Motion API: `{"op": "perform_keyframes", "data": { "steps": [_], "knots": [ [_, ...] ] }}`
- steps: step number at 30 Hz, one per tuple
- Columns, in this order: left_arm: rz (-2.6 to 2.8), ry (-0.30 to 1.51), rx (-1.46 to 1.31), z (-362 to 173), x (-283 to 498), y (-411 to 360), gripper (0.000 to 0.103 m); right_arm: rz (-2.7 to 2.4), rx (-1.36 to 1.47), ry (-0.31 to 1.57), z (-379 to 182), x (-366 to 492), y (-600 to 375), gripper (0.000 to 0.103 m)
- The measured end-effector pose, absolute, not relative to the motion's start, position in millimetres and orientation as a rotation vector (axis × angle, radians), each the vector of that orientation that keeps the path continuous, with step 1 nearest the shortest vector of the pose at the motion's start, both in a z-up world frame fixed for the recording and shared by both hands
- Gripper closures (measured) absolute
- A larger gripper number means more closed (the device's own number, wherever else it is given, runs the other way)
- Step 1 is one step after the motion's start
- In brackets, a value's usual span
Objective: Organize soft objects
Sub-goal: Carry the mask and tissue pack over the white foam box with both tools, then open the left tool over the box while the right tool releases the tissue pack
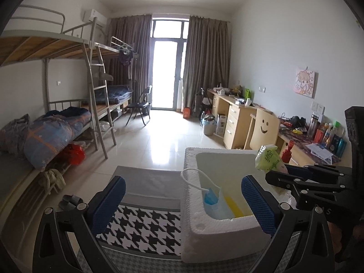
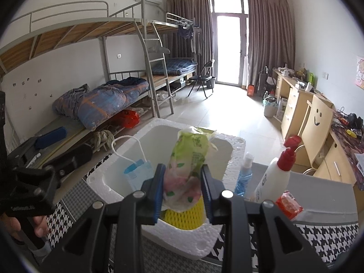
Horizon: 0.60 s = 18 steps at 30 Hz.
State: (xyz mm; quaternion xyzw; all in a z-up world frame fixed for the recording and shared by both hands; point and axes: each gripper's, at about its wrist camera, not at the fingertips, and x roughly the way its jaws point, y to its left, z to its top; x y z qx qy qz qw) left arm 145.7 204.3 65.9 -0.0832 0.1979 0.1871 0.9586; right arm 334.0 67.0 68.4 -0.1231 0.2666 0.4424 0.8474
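Note:
A white foam box (image 1: pixel 193 227) stands on a houndstooth cloth (image 1: pixel 145 227). Inside it lie a blue face mask (image 1: pixel 213 202) and a yellow foam net (image 1: pixel 235 207). My left gripper (image 1: pixel 183 204) is open wide, its blue pads either side of the box's near left corner, and it holds nothing. In the right wrist view my right gripper (image 2: pixel 183 186) is shut on a green and pink tissue pack (image 2: pixel 188 159) above the box's (image 2: pixel 236 159) near edge, over the net (image 2: pixel 184 216) and beside the mask (image 2: pixel 136 173). The left gripper (image 2: pixel 61 147) shows at the left there.
Right of the box stand a small blue spray bottle (image 2: pixel 244 173), a white pump bottle with a red top (image 2: pixel 275 173) and a red packet (image 2: pixel 289 204). A bunk bed (image 1: pixel 56 125) runs along the left wall. Desks (image 1: pixel 238 118) line the right wall.

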Motion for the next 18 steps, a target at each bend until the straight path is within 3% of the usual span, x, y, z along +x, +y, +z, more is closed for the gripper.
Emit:
{"op": "perform_keyframes", "data": {
  "steps": [13,18],
  "knots": [
    [0.399,0.397,-0.185,58.2,133.5,214.2,0.001,0.942,-0.278,0.591,61.0,346.1,77.4,0.068],
    [0.404,0.391,-0.188,59.3,129.6,217.5,0.001,0.948,-0.289,0.596,58.6,349.3,78.8,0.049]
  ]
}}
